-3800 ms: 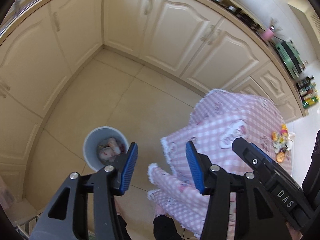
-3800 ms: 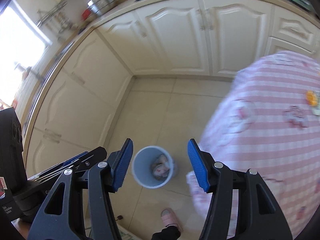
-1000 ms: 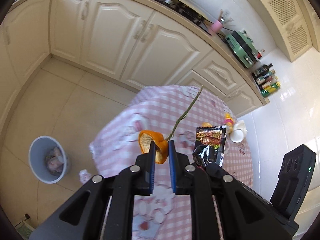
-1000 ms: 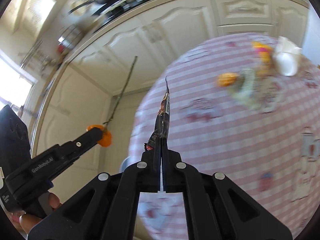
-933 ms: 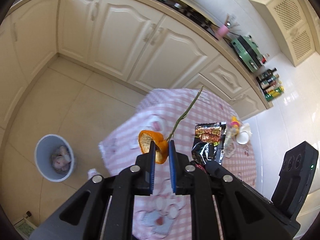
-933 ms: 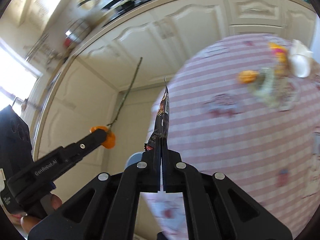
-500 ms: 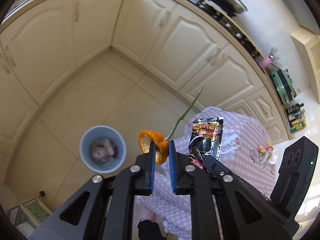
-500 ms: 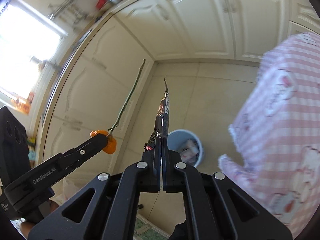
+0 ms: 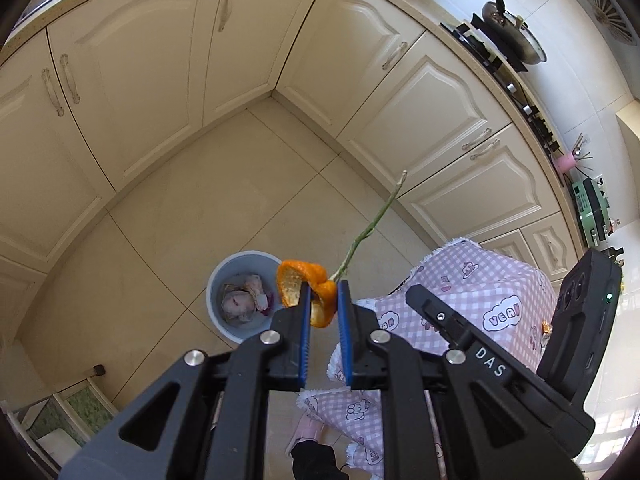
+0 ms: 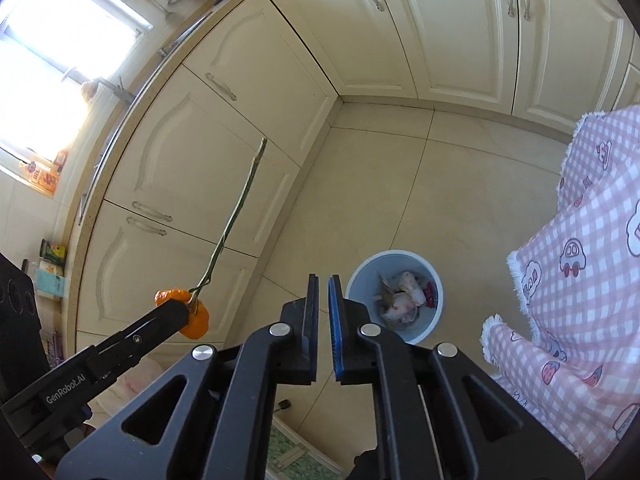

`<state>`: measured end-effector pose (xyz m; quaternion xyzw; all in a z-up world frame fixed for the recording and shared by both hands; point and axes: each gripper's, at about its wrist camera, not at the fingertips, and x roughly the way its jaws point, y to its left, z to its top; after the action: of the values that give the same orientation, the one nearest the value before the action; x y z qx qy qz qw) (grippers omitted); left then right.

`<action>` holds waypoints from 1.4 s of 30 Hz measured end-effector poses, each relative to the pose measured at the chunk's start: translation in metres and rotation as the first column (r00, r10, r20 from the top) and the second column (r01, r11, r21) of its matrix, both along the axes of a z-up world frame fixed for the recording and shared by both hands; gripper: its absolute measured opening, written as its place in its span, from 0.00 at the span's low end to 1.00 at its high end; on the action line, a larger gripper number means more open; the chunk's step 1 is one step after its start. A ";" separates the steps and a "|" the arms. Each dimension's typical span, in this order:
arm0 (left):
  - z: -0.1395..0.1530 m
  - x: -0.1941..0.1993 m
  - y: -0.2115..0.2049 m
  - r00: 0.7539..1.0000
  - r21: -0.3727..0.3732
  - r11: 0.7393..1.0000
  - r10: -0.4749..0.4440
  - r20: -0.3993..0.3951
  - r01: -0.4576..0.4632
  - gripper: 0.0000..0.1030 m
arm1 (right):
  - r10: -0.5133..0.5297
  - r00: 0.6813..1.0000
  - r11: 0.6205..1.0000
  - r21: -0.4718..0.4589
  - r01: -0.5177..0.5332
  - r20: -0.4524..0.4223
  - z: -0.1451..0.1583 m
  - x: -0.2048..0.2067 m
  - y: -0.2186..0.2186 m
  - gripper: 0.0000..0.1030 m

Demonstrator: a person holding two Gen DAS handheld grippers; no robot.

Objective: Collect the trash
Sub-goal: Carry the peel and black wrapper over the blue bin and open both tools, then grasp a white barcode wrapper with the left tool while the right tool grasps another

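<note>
I am over a pale tiled floor (image 9: pixel 168 216) in the corner of a kitchen, with cream cabinets (image 9: pixel 132 80) running along both walls. A hob (image 9: pixel 496 52) with a pan (image 9: pixel 516 36) sits on the worktop (image 9: pixel 452 36) at the right of the left view; a bright window (image 10: pixel 60 56) stands above the worktop in the right view. A table under a pink checked cloth (image 10: pixel 592 264) fills the right side, its fringed edge hanging just beside the bin (image 10: pixel 394 294).

The bin is grey-blue and round, standing on the floor below me, already holding crumpled paper and other scraps. In the left view the peel overlaps its rim; in the right view my tips sit just left of it.

My left gripper (image 9: pixel 323 300) has its jaws clamped on an orange peel (image 9: pixel 306 290) with a long green stem (image 9: pixel 372 228) sticking up and away from it. My right gripper (image 10: pixel 323 300) has just been opening its jaws a crack, and nothing is between them now; a thin gap shows between the blue pads.

A pink slipper (image 9: pixel 306 430) and a dark sleeve show at the bottom edge by the cloth. Low racks (image 9: pixel 68 420) stand on the floor near the left wall.
</note>
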<state>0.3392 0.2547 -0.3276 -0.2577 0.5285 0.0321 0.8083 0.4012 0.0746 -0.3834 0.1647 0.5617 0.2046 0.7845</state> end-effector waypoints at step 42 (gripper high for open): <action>0.000 0.040 -0.097 0.998 0.011 0.999 -0.046 -0.033 0.046 0.41 | -0.108 0.993 0.994 -0.003 0.109 0.038 0.024 0.001 -0.097 0.25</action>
<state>0.3796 0.1578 -0.3279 -0.2402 0.5472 0.0206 0.8015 0.4026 -0.0227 -0.3595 0.1891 0.5377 0.1633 0.8053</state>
